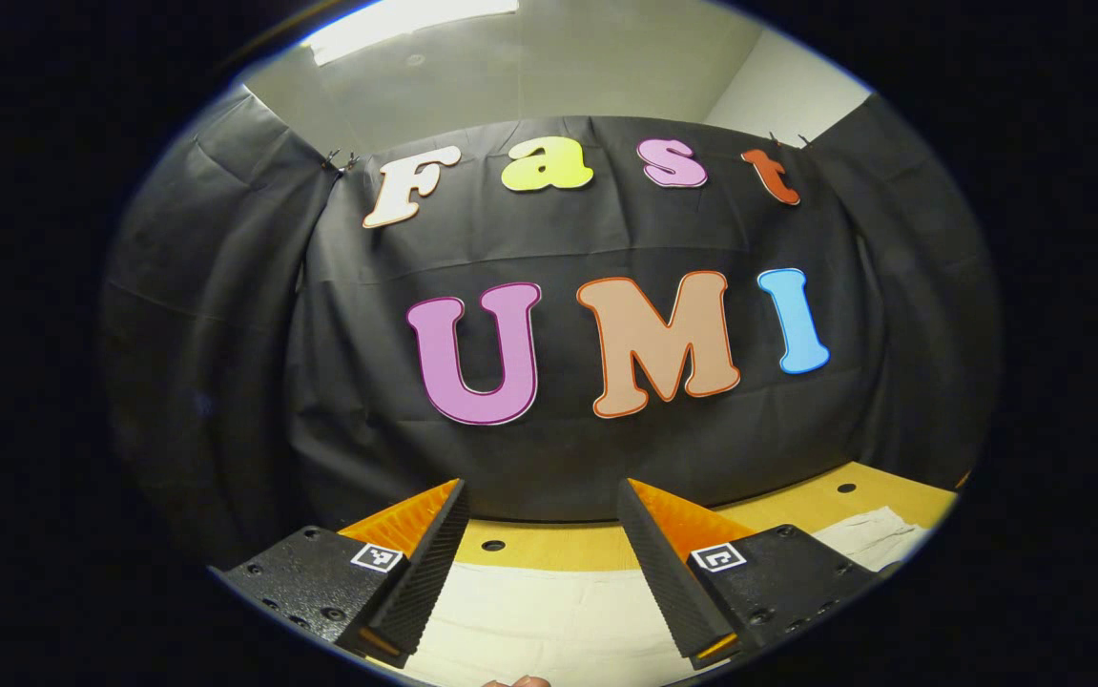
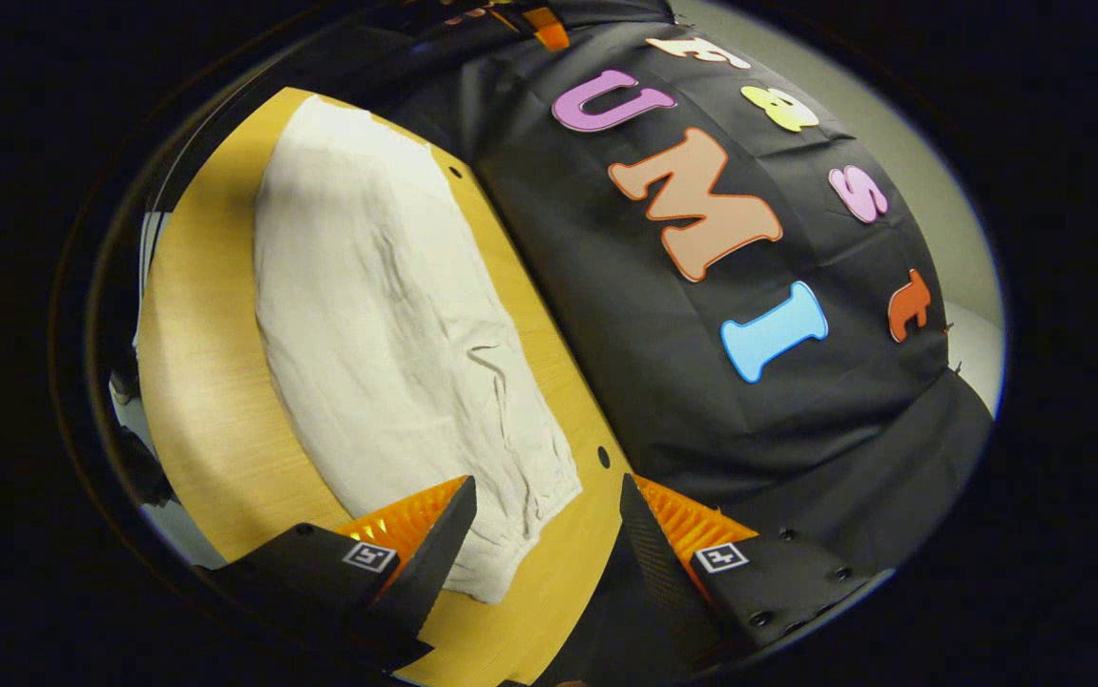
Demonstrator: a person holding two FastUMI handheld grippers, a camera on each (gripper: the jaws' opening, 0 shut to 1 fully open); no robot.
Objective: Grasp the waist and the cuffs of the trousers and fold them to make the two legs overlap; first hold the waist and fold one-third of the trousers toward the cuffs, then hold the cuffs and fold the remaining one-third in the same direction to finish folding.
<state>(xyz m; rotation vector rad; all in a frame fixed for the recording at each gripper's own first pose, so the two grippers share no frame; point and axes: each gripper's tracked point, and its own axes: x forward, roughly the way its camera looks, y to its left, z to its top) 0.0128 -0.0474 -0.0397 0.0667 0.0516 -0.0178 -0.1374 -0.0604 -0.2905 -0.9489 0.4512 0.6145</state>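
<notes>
Your left tongs (image 1: 543, 544) stand wide and empty above the pale trousers (image 1: 549, 620) on the wooden bench (image 1: 549, 549), facing the booth wall. Your right tongs (image 2: 549, 544) gape wide too, one finger over the trousers' (image 2: 386, 324) near end; bare bench (image 2: 196, 382) lies alongside.

- Wooden table (image 2: 215, 401): light yellow-brown top with visible grain; small dark round holes (image 1: 492, 546) set along its far edge, close to the wall.
- Black cloth wall (image 1: 568, 458): hangs behind the table in creased panels, clipped along the top.
- Ceiling light (image 1: 396, 24): bright strip, lit.
- Pale wall (image 1: 777, 91) above the cloth.
</notes>
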